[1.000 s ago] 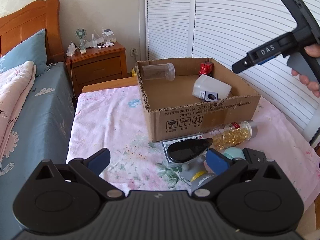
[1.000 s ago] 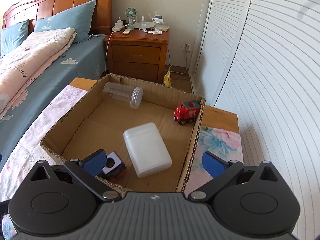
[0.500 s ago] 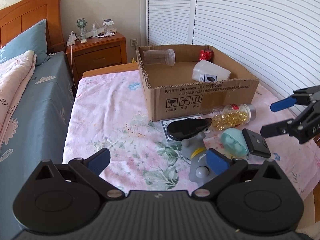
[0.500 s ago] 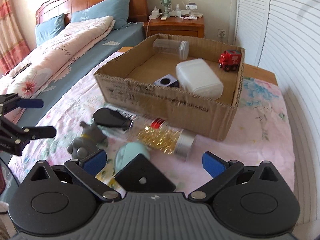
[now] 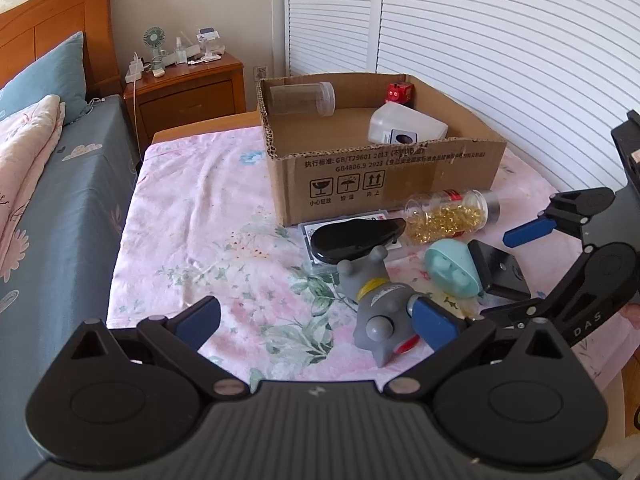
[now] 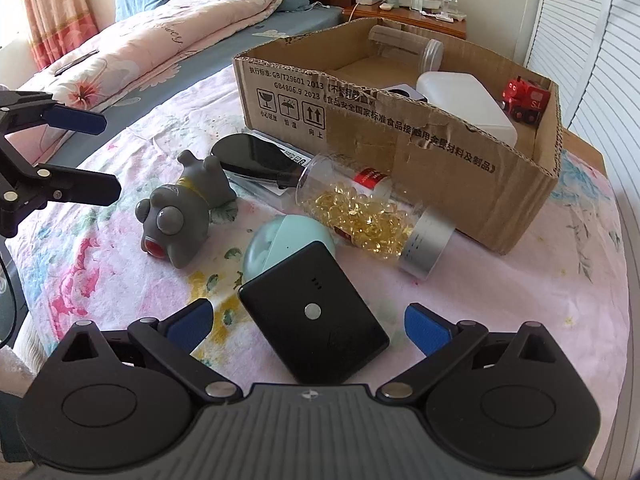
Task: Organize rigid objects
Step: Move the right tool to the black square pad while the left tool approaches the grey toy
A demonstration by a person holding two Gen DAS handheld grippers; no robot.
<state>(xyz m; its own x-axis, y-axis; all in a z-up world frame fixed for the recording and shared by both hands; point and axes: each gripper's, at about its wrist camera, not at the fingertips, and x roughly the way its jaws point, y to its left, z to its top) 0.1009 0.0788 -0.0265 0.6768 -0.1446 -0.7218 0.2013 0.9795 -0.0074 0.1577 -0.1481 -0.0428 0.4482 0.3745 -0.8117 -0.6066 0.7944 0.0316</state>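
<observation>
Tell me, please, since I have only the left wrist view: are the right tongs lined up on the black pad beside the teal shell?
Observer: Yes. In the right wrist view the black pad lies between the open fingers of the right tongs, and neither finger touches it.
Operator: Thank you. How do my left tongs stand relative to the grey toy?
Observer: Seen from the right wrist, the left tongs are open to the left of the grey toy and clearly apart from it.
</observation>
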